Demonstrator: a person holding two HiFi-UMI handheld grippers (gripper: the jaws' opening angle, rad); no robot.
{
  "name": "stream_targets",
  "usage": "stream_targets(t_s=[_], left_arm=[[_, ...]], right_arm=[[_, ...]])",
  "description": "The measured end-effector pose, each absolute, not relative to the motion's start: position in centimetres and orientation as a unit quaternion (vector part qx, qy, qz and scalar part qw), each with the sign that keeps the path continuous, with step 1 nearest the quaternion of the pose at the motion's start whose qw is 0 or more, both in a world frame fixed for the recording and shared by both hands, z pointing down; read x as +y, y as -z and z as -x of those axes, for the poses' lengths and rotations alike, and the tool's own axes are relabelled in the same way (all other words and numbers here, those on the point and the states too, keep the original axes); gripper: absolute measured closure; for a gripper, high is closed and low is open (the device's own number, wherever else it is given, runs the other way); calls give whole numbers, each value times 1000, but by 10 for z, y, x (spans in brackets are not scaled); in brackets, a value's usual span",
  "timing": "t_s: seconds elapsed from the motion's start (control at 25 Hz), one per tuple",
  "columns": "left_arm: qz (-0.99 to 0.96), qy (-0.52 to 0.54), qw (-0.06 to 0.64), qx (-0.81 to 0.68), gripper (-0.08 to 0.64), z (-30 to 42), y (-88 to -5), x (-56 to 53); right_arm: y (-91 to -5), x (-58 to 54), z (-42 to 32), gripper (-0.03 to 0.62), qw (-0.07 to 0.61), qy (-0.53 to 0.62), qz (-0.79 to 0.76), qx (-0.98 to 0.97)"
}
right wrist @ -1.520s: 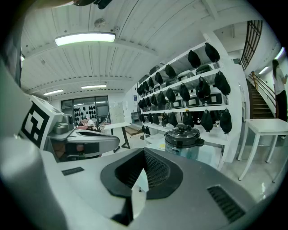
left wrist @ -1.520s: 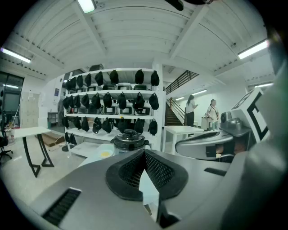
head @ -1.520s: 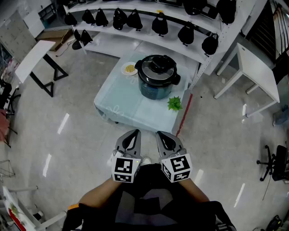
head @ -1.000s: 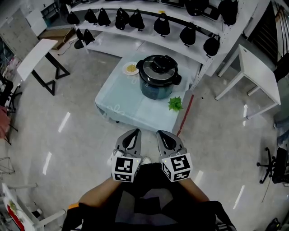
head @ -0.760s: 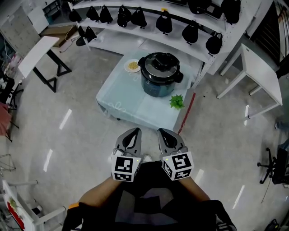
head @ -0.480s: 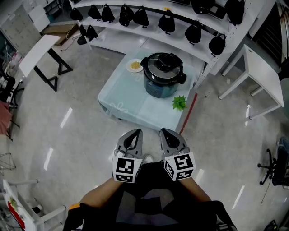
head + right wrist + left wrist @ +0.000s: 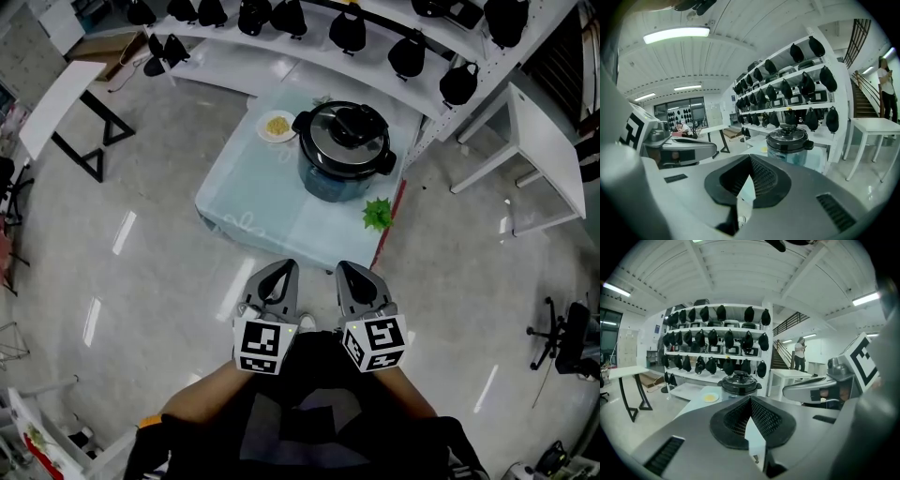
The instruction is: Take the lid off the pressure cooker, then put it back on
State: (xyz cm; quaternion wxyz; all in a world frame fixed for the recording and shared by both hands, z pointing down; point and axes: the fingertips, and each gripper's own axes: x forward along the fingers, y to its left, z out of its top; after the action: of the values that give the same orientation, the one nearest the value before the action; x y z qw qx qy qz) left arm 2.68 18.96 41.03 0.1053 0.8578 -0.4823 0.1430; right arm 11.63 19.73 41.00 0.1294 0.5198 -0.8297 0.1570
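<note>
Distance is the risk: the pressure cooker (image 7: 343, 159), lid (image 7: 343, 129) on, stands toward the far side of the bench (image 7: 248, 202), well ahead of the left claw (image 7: 279, 269) and right claw (image 7: 350, 269), both pinched closed and empty. Arriving closed, they would likely knock the lid's handle or the plant (image 7: 378, 214) rather than grip.

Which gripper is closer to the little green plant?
Right. The right gripper is short of the green plant, nearly in line; the left gripper lies farther to the left.

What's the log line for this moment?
left gripper: shut, empty | right gripper: shut, empty | lid: on cooker, untouched | cooker: on table ahead
</note>
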Motion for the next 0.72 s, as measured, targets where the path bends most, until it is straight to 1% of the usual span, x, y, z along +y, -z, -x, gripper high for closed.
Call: stream_targets(t_s=[0.36, 0.72], left_arm=[[-880, -141, 103, -443, 554, -4, -406, 105], [-905, -125, 90, -397, 554, 10, -378, 45]], right_arm=[[-404, 117, -101, 575, 123, -157, -568, -798], [-383, 74, -95, 575, 115, -157, -628, -753]])
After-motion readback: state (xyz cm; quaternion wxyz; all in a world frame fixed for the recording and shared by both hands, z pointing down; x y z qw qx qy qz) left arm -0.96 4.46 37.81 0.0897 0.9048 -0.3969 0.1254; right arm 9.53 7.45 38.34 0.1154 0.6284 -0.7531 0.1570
